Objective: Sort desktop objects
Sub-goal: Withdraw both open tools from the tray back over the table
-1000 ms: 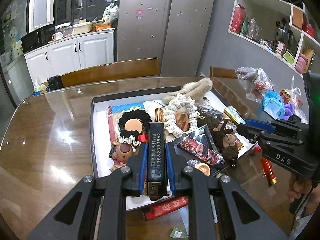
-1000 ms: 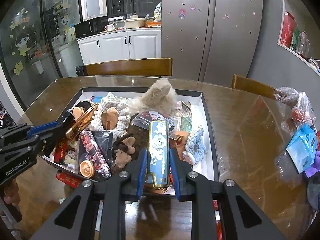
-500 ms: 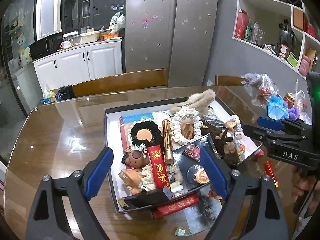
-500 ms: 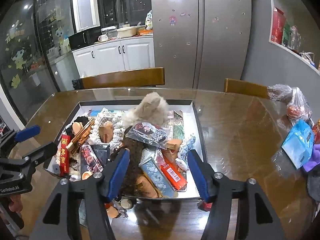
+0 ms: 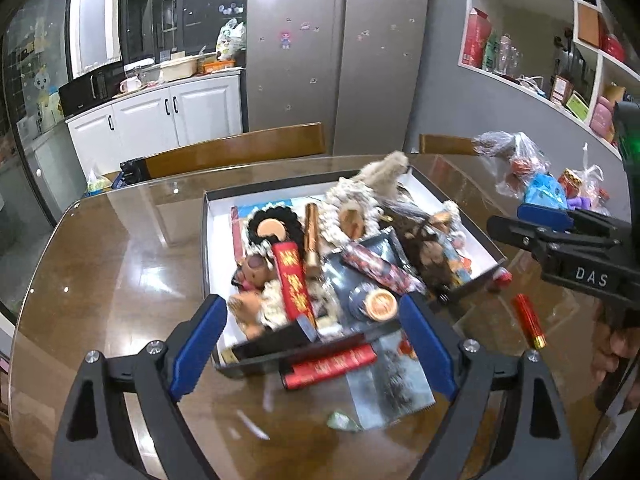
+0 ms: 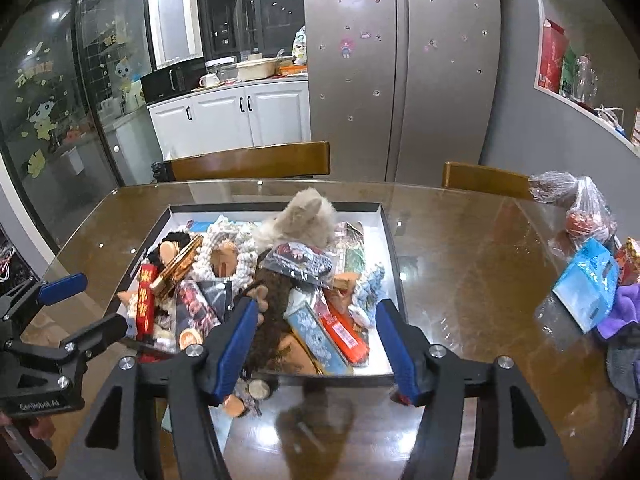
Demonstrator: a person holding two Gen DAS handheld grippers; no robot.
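Observation:
A shallow black-rimmed tray (image 5: pixel 208 240) (image 6: pixel 390 240) on the glass-topped table holds a heap of small objects: a black lighter (image 5: pixel 272 342), a blue patterned lighter (image 6: pixel 316 332), plush toys, a gold tube (image 5: pixel 311 234). My left gripper (image 5: pixel 314 344) is open and empty above the tray's near edge. My right gripper (image 6: pixel 316 348) is open and empty above the tray's near right part. Each gripper shows in the other's view, the right one (image 5: pixel 532 228) and the left one (image 6: pixel 76 304).
A red flat pack (image 5: pixel 328 364), a printed sheet (image 5: pixel 388 384) and a red cylinder (image 5: pixel 529 320) lie on the table outside the tray. Plastic bags and a blue pouch (image 6: pixel 588 284) sit at the right. Wooden chairs (image 6: pixel 252 164) stand behind the table.
Both grippers have opened. The black lighter left my left gripper and the blue lighter left my right gripper; both now lie in the tray. Both grippers pulled back.

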